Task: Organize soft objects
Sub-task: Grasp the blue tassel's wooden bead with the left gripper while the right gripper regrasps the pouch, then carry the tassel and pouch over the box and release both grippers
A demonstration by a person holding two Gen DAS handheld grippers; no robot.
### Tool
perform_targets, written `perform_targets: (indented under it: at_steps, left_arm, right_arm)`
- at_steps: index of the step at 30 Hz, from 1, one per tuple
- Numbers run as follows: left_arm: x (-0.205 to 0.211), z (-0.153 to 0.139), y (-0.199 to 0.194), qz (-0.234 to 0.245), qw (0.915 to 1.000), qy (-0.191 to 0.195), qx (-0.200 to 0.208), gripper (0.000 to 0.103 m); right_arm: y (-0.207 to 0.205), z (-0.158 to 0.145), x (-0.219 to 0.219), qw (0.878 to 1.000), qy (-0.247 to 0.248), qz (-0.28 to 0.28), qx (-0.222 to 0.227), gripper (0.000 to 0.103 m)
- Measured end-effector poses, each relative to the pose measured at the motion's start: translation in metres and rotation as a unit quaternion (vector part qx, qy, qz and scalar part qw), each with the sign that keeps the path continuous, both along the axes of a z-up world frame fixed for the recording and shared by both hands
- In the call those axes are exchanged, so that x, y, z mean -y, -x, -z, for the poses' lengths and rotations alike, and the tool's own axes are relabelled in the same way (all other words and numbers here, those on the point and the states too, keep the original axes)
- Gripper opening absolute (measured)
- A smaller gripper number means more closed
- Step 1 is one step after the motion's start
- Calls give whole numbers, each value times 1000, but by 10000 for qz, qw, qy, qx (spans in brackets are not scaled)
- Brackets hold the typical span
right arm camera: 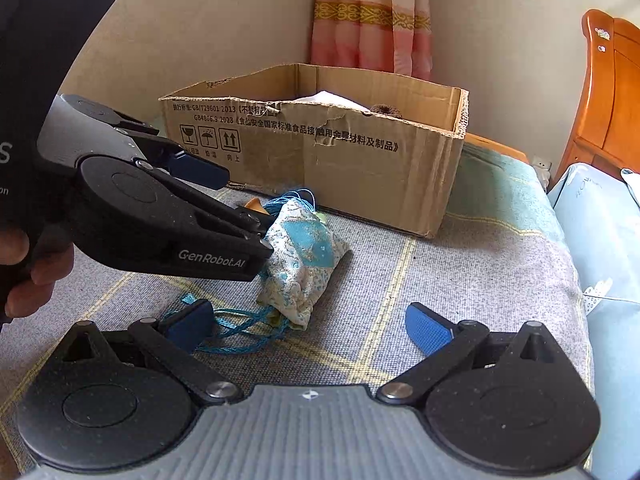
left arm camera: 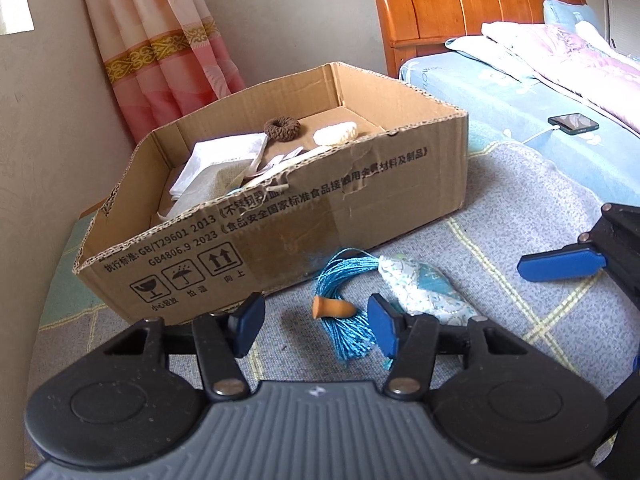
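A teal-and-white patterned fabric sachet (left arm camera: pixel 424 288) (right arm camera: pixel 304 260) with a blue tassel (left arm camera: pixel 346 304) and an orange bead (left arm camera: pixel 332 307) lies on the grey blanket in front of the cardboard box (left arm camera: pixel 340 216) (right arm camera: pixel 360 168). My left gripper (left arm camera: pixel 316 326) is open, its fingers either side of the tassel and bead; it also shows in the right wrist view (right arm camera: pixel 240 196). My right gripper (right arm camera: pixel 308 326) is open and empty, just short of the sachet, its left pad over the blue cord (right arm camera: pixel 240 328). The box holds white cloths (left arm camera: pixel 216 168), a brown scrunchie (left arm camera: pixel 282 128) and a white knitted piece (left arm camera: pixel 335 133).
A wall and pink curtain (left arm camera: pixel 160 52) stand behind the box. A bed with an orange wooden headboard (left arm camera: pixel 460 4), blue sheet and pink quilt (left arm camera: pixel 580 60) lies to the right, with a phone (left arm camera: pixel 573 123) on it.
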State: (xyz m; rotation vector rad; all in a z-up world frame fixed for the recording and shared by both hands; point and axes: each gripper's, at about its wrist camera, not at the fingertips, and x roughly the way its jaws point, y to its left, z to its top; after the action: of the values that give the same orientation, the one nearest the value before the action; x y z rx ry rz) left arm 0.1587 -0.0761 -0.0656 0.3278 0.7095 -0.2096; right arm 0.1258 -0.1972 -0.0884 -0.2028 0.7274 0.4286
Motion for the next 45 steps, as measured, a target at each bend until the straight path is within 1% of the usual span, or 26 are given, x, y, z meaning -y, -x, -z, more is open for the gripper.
perform_targets:
  at_steps: [1,3,4,6,11,16,21,25,29,31,32,34,36,37,39,41,43,45]
  left_arm:
    - [2,1,0,0,10000,-22,38,55]
    - [4,1,1,19,10000,-33,57,45]
    - [5,1,0,39,10000,-17,53,42]
    - [6,1,0,59,10000,33,17,33]
    - [4,1,-1,74,9999,138,-54,22]
    - [-2,-2,-1,32,9996,257,-101,21]
    - [-13,-13,3,77,9990,410,-162,21]
    - [-24,-18,10,135,9990,396,-181,21]
    - [-36,-17,14,121,9983,468,-327,21]
    - [-42,-15,16,91,9980,507,-366,21]
    - [-44,-14,16,73,9978,535,-385,21]
    - [-49,-14,16,55,9973,600,-414,21]
    - [-51,-13,16,65,9971,629,-411,21]
    - [-53,-13,16,82,9971,638,-406,21]
    - [-54,-13,16,121,9970,650,-408,21]
    - [-56,-13,17,159,9969,651,-411,21]
    - [-58,-13,17,196,9966,679,-428,21]
    - [-60,-13,18,239,9961,721,-459,21]
  right_arm:
    - [0,0,0,10000,-4,-1,0,103]
    - [0,0,0,10000,-3,0,0,103]
    - [0,0,0,10000,-9,1,-1,103]
    - [0,0,0,10000,-15,0,-2,103]
    - [0,0,1,10000,-34,0,-3,103]
    - [0,0,0,10000,-20,-10,1,103]
    - [1,1,1,10000,-21,-14,-2,103]
    - [0,-2,2,9999,-91,-20,-60,103]
    - [-1,-9,1,9999,-148,-31,-37,103]
    - [-3,-12,-1,9998,-183,-35,-37,101]
    - [-4,-12,-3,9998,-182,-41,-38,99]
    - [-8,-13,-7,9999,-130,-42,6,93]
    - [-14,-11,-13,10000,-13,8,-32,82]
    - [-17,-10,-15,10000,24,38,-50,80]
    - [-22,-8,-19,9999,88,93,-79,73]
    - [-24,-7,-22,9998,115,140,-67,71]
    - [-26,-8,-24,9997,138,182,-76,65]
    - [-28,-9,-26,9995,169,242,-86,52]
